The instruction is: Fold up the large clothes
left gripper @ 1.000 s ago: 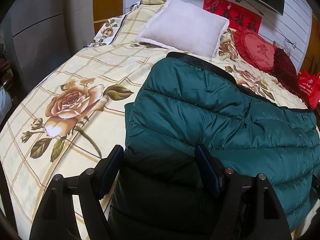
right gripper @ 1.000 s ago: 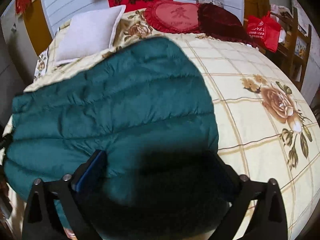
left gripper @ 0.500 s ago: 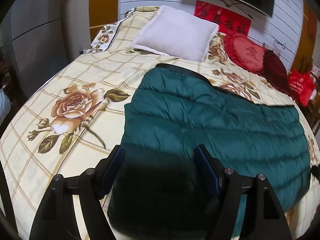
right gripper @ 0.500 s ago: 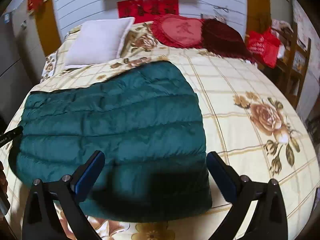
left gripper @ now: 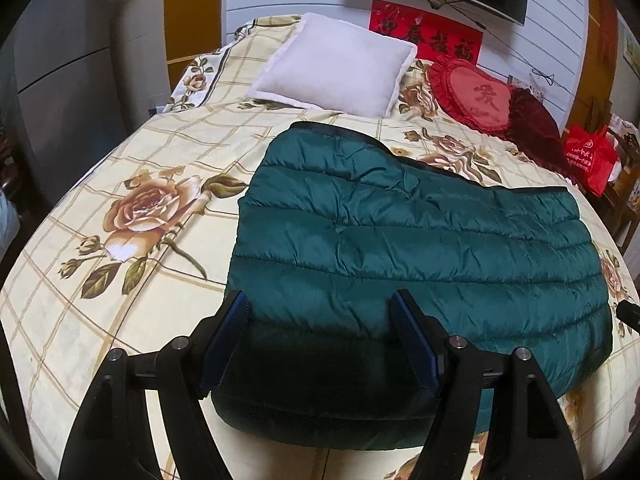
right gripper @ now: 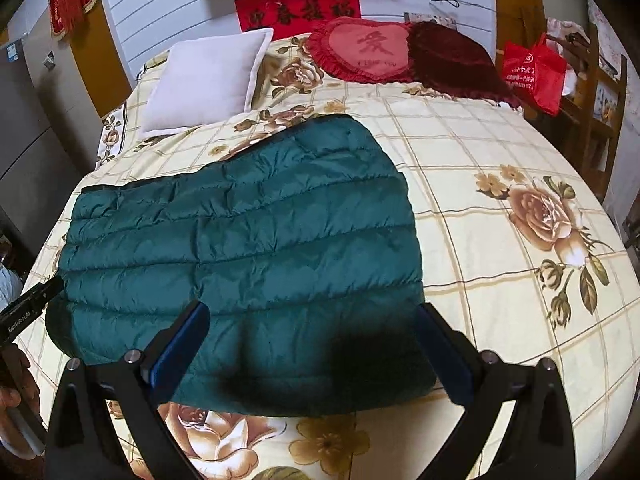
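Your bed (left gripper: 120,184) fills both views, its cream rose-print cover running out ahead of and to both sides of your tongs. On it lies the jacket (left gripper: 400,248) — a dark green quilted one, folded into a flat slab with a black edge along its far side. It sits straight ahead of your left tongs (left gripper: 320,344) and stretches off to their right; from your right tongs (right gripper: 312,348) it lies ahead and spreads to their left. Its near edge falls between the fingers of each pair, in their shadow.

Beyond the jacket, to the far left of your right tongs, a white pillow (right gripper: 208,84) rests at the head of the bed. Just right of it sits a red heart cushion (right gripper: 360,50), touching a maroon cushion (right gripper: 452,60) on its right. Farther right, off the bed, stands a red bag (right gripper: 532,72).

Both tongs stand wide apart, blue pads showing, gripping nothing — the jacket passes below them, and you cannot tell whether the tips touch it. Your left tool's black tip (right gripper: 32,304) shows at the left edge of the right view, beside the jacket's corner.
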`<state>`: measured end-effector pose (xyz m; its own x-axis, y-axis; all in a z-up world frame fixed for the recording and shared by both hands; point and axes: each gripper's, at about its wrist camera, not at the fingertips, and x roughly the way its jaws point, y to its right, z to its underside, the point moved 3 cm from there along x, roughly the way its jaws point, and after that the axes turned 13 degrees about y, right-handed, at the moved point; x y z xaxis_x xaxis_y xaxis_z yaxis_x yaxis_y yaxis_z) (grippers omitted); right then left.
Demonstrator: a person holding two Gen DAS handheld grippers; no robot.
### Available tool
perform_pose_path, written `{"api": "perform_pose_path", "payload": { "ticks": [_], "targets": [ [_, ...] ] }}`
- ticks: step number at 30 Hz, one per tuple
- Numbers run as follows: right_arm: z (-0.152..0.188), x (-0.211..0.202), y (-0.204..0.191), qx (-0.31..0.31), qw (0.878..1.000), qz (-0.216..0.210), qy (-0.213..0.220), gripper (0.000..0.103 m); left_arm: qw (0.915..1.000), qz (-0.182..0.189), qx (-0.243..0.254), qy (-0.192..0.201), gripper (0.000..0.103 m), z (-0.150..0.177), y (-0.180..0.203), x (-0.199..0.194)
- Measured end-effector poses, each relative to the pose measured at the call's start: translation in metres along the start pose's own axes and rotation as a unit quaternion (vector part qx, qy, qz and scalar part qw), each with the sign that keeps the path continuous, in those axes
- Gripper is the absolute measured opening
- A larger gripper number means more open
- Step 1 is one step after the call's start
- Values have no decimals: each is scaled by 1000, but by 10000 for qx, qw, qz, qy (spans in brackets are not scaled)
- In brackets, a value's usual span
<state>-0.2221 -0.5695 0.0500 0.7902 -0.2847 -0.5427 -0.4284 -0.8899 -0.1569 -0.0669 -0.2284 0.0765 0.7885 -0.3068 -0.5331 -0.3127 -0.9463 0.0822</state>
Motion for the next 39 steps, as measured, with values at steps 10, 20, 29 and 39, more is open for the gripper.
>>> {"api": "perform_pose_path", "payload": {
  "ticks": [10,20,29,39],
  "targets": [
    [3,23,11,34,9997,177,-162,103,10000,6,-38,-64,83,1,-4,13],
    [10,41,14,73,9993,233,-283,103,9999,15,-70,-89,83,1,-9,22],
    [3,59,23,52,9990,354,-268,103,9998,108,-41,-156,83,2,-9,34],
    [-3,85,29,-17,9993,112,-365,103,9997,171,-65,-150,83,3,-13,45]
  ]
}}
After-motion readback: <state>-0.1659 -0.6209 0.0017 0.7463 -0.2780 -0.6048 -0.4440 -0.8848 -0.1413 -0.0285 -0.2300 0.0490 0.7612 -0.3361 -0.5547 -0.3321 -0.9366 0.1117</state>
